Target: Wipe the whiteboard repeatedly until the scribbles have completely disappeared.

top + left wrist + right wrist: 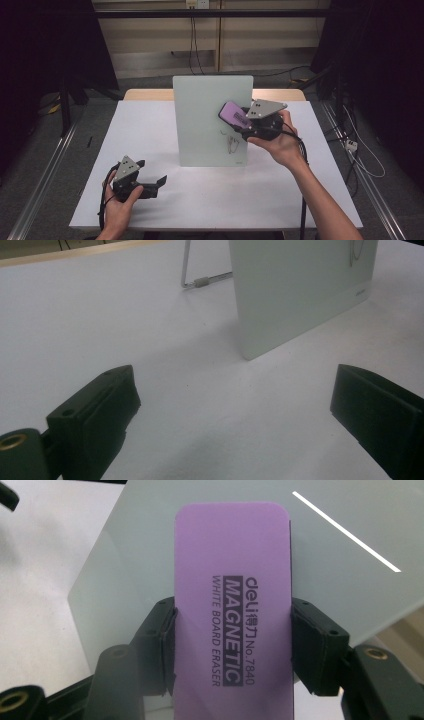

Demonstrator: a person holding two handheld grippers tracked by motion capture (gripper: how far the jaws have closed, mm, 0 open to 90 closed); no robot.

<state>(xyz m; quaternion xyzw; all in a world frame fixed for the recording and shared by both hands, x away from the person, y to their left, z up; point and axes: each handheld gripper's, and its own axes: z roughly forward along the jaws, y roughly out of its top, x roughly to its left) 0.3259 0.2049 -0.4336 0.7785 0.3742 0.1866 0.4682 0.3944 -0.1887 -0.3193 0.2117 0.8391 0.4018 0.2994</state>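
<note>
the lower end of the purple eraser [232, 605] runs off the bottom of your right gripper view, so you can't see how deep it sits in the grip. in the high view your right gripper [248, 119] covers most of it and just a purple corner pokes out up and to the left. the dark scribble [231, 141] low on the whiteboard [200, 120] is too small to read, and the board's wire stand [200, 282] peeks out behind it in the left gripper view.

your right gripper is clamped on the eraser, one black pad on each long edge, about halfway along its visible length, printed face toward the camera. it's held up in front of the whiteboard's upper right area; whether it touches the glassy surface, you can't tell.

your left gripper [150, 182] sits low over the white table [150, 130], jaws wide apart with only bare tabletop between them, well apart from the board.

the eraser is a flat rounded rectangle, matte, with dark lettering. the board is pale, smooth and glossy, catching a bright streak of light. the jaw pads look like dull black rubbery blocks.
</note>
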